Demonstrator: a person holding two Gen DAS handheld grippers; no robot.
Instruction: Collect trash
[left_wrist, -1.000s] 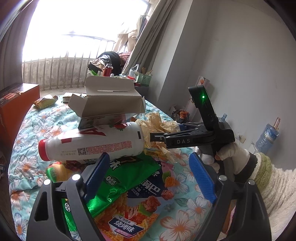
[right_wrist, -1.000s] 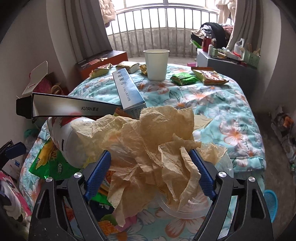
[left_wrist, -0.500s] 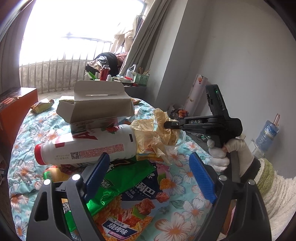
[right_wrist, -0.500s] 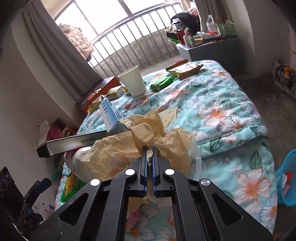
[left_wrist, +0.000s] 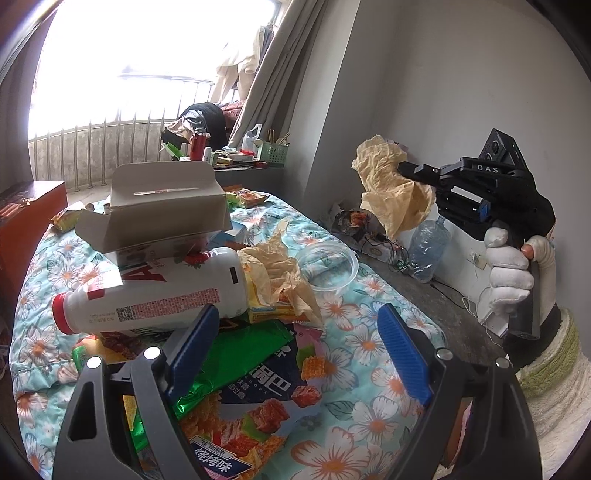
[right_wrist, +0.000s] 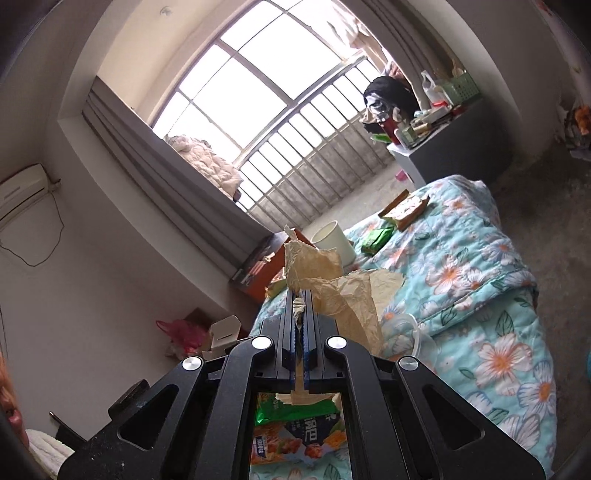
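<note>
Floral quilt (left_wrist: 373, 373) covers bed. Grey curtain (left_wrist: 280, 70) at 12 o'clock, beside barred window (right_wrist: 258, 92). Green basket (left_wrist: 272, 150) on cluttered side table — about 11 o'clock. Clear water jug (left_wrist: 424, 247) on floor at 3 o'clock. Air conditioner (right_wrist: 22, 192) on wall — 9 o'clock.

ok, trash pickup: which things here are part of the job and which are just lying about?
Job:
- crumpled brown paper in right hand-held gripper
- more brown paper
- white bottle
- snack bags
- clear plastic lid
- open carton

Lying about:
- water jug
- green basket
- floral quilt
</note>
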